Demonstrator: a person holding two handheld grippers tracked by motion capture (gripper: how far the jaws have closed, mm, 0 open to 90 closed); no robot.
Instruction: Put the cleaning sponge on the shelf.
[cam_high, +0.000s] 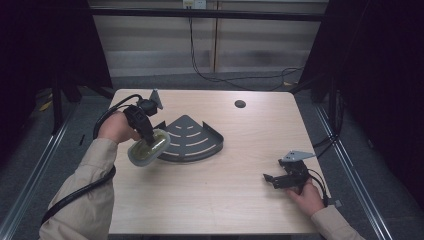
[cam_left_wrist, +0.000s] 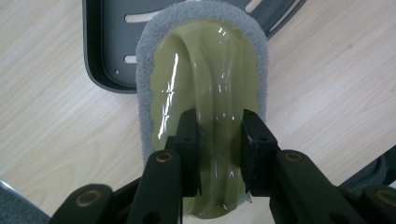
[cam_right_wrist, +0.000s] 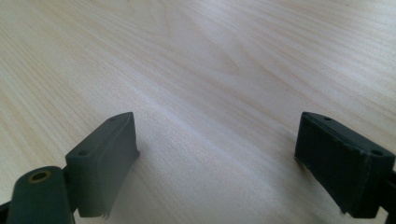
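Both fingers of the left gripper are clamped on the raised handle of a scrubbing pad, one black pad on each side of the glossy olive-green grip. From the left gripper view the pad is an oval: shiny green plastic on top, with a grey fibrous sponge layer showing as a rim around it. Its far end hangs over the near corner of a dark grey corner shelf, a slotted metal tray with a low wall.

Seen from the high view, the left gripper holds the scrubbing pad tilted at the left side of the table, right at the left edge of the corner shelf. I cannot tell whether the pad touches the shelf or the wood below. The shelf lies flat, left of the table's middle, its curved front facing the near side. The person's left hand wraps the gripper body, and a thick black cable loops back from it along a beige sleeve.

Over at the near right of the table, the right gripper rests low near the wood in the person's right hand. Its fingers stand wide apart with bare tabletop between them, nothing gripped, well apart from the shelf and the pad.
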